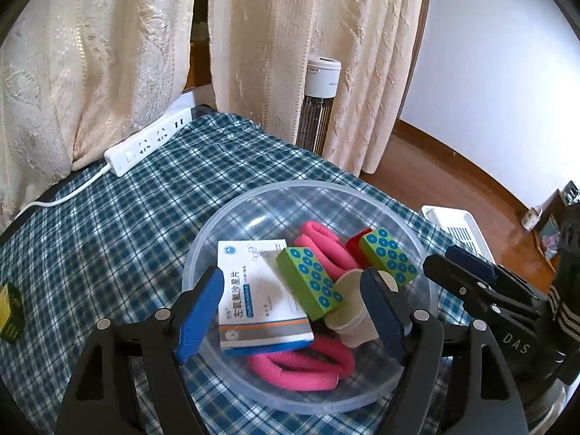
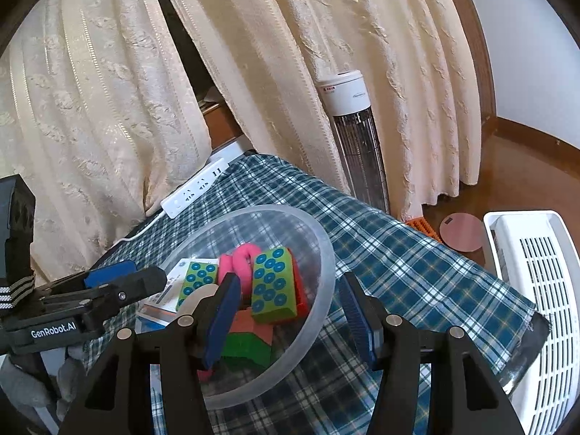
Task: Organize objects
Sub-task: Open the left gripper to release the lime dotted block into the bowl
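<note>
Cream curtains (image 1: 275, 54) hang behind my table, which wears a blue plaid cloth (image 1: 119, 217); a white power strip (image 1: 148, 141) lies at its far edge and a tower heater (image 2: 357, 134) stands on the floor beyond.

My bowl (image 1: 253, 195), clear plastic, already holds most of the clutter: a white medicine box (image 1: 257, 282), two green dotted blocks (image 1: 310, 282), pink foam rings (image 1: 301, 366), a small beige cup (image 1: 353, 322) and something red behind.

My left gripper (image 1: 293, 311) hangs over the box with its jaws apart and nothing pinched between them; I judge I have just let the box go into the bowl. My right gripper (image 2: 290, 319) straddles the bowl's near rim, one pad inside and one outside, jaws part open. I cannot tell whether the pads actually press the rim, so I will call it steadying at best.

One yellow-and-dark packet (image 1: 9, 311) sits apart at the cloth's left edge. Next I would lift the left clear of the bowl, swing over to that packet and close on it squarely, since it lies flat.

Readable writing: "GenRobot.AI" on the left gripper's body, "DAS" on the right's. Box characters are Chinese, too distorted for me to copy reliably.
</note>
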`<action>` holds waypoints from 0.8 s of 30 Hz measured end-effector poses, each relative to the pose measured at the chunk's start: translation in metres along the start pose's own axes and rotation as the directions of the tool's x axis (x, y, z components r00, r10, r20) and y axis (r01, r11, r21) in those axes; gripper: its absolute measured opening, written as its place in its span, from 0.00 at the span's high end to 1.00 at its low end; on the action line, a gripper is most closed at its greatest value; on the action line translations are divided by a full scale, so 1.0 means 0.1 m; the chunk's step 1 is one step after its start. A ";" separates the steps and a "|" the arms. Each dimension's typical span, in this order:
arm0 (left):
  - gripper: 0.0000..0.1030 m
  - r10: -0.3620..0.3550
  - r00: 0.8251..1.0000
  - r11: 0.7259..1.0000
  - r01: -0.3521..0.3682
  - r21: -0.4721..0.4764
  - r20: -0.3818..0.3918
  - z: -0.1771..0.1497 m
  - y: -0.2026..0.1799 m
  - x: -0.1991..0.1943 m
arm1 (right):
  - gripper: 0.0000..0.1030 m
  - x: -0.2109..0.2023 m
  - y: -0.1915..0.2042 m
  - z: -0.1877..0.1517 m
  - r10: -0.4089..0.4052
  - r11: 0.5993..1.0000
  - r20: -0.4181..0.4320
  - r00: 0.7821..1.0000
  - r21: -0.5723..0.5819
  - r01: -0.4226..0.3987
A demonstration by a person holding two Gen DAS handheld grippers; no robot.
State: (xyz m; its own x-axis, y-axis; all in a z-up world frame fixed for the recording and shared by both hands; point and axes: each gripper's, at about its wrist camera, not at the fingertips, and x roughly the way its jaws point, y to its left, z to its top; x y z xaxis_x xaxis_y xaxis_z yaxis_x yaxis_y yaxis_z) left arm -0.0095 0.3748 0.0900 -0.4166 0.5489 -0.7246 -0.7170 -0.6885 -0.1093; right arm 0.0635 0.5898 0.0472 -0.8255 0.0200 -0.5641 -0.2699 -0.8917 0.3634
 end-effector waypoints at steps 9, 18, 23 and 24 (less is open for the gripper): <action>0.24 0.020 1.000 0.999 -0.020 -0.044 0.002 -0.10 0.17 -0.14 | 0.38 -0.06 0.16 -0.02 0.017 1.000 -0.001 1.000 -0.018 -0.017; 0.24 0.038 0.999 0.997 -0.037 -0.075 0.019 -0.25 0.35 -0.35 | 0.34 -0.11 0.39 -0.06 0.033 0.999 -0.001 0.999 -0.043 -0.033; 0.24 0.057 0.998 0.993 -0.054 -0.103 0.028 -0.35 0.49 -0.47 | 0.34 -0.13 0.56 -0.08 0.048 0.997 -0.004 0.999 -0.067 -0.048; 0.24 0.063 0.998 0.992 -0.059 -0.108 0.031 -0.37 0.52 -0.50 | 0.34 -0.13 0.59 -0.09 0.049 0.996 -0.005 0.999 -0.070 -0.049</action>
State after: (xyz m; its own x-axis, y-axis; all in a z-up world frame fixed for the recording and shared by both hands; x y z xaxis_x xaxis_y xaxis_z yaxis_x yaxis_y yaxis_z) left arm -0.0053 0.2936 0.0951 -0.4779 0.5190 -0.7087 -0.6267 -0.7668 -0.1389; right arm 0.0630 0.5331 0.0695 -0.8352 -0.0258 -0.5494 -0.1939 -0.9209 0.3380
